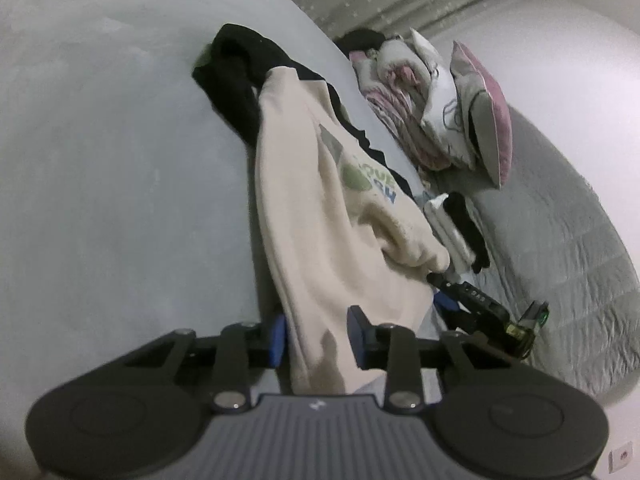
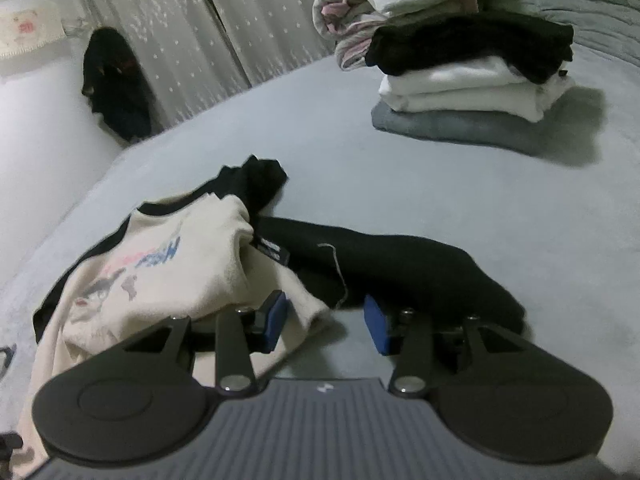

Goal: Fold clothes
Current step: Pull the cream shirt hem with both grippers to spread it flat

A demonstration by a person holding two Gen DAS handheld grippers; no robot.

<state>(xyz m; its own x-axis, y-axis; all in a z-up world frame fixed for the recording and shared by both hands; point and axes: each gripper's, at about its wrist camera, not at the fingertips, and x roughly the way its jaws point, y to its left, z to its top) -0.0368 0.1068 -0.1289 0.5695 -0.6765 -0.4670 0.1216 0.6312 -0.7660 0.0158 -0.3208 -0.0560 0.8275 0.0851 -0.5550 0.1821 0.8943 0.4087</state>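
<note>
We have the left hand-held gripper (image 1: 318, 338) with cream shirt (image 1: 320, 216) cloth between its parted pads (clamped or not, we cannot tell), the garment crumpled on the bed (image 2: 400, 184). The right hand-held gripper (image 2: 326, 324) stands open at its near hem. Grip opposite edges and pull flat before creasing; a folded stack (image 2: 472, 92) sits far right.

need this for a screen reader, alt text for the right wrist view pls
The open right gripper hovers low over a bed, its left finger at a rumpled cream shirt with black sleeves. A folded stack sits behind.
</note>
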